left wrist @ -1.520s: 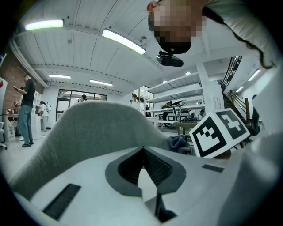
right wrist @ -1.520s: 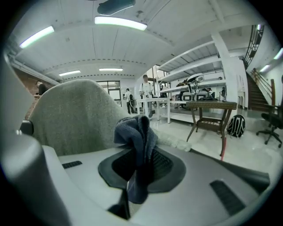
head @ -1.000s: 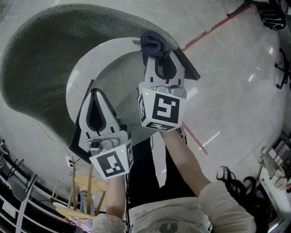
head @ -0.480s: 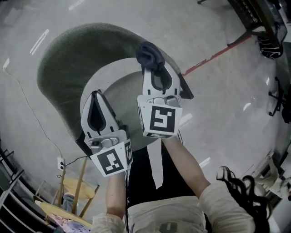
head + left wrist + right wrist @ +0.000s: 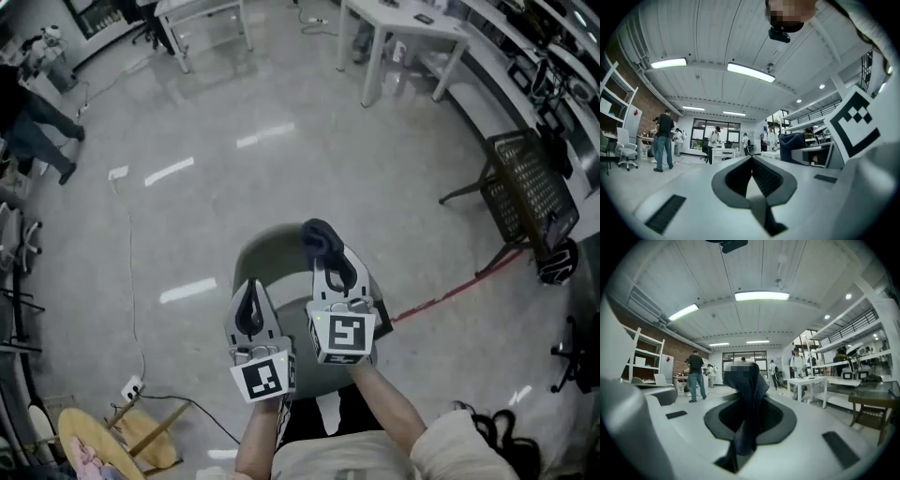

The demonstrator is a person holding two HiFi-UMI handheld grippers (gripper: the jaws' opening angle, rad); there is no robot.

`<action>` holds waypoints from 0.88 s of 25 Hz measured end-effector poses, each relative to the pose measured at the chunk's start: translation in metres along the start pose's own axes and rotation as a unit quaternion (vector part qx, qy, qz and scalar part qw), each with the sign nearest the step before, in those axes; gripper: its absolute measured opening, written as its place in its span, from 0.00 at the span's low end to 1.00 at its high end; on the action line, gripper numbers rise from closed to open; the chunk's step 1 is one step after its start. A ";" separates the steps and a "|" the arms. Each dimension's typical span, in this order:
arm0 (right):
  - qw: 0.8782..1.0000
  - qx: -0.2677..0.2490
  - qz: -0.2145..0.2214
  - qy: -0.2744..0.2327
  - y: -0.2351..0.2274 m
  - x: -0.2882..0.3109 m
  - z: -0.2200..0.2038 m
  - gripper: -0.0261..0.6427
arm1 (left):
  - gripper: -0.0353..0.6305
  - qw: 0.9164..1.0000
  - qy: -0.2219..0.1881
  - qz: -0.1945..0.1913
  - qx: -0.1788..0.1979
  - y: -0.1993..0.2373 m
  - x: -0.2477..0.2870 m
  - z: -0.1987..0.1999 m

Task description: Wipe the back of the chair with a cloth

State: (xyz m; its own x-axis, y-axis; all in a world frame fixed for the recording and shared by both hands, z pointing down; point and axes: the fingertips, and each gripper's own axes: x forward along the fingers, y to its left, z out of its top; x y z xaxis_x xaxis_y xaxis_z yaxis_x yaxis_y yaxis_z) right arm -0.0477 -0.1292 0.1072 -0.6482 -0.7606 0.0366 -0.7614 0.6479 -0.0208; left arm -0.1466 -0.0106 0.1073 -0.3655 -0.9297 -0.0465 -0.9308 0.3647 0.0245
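Clamping dark cloth (image 5: 318, 235) in right tongs (image 5: 326, 255), bunched at 12 o'clock above the chair (image 5: 275, 259), likely poised for wiping. Holding left tongs (image 5: 251, 286) closed, empty, at 8 o'clock.

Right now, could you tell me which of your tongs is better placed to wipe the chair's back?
The right. Both are held over the chair, but only the right tongs grip the dark cloth; the left tongs are shut and empty.

no words, brands or numbers can be read; each gripper cube (image 5: 341, 336) bears only a square marker pattern.
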 end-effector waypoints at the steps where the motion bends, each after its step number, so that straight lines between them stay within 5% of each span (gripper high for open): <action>1: 1.000 0.001 0.008 0.001 0.010 -0.013 0.016 0.13 | 0.07 1.000 0.003 0.003 -0.002 0.005 -0.014 0.017; 8: 0.995 -0.003 0.096 -0.032 0.067 -0.071 0.098 0.13 | 0.07 0.998 -0.050 0.041 0.018 0.036 -0.075 0.113; 14: 0.988 -0.001 0.151 -0.020 0.089 -0.104 0.093 0.13 | 0.07 0.996 -0.058 0.060 0.011 0.041 -0.110 0.119; 22: 0.985 0.000 0.172 -0.024 0.099 -0.112 0.097 0.13 | 0.07 0.995 -0.076 0.056 0.020 0.035 -0.113 0.131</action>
State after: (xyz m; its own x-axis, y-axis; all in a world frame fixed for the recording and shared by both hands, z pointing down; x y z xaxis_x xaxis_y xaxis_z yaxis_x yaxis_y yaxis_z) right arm -0.0512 0.0167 0.0040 -0.8671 -0.4976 -0.0206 -0.4972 0.8673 -0.0240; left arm -0.1387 0.1136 -0.0170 -0.4603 -0.8660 -0.1955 -0.8829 0.4696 -0.0013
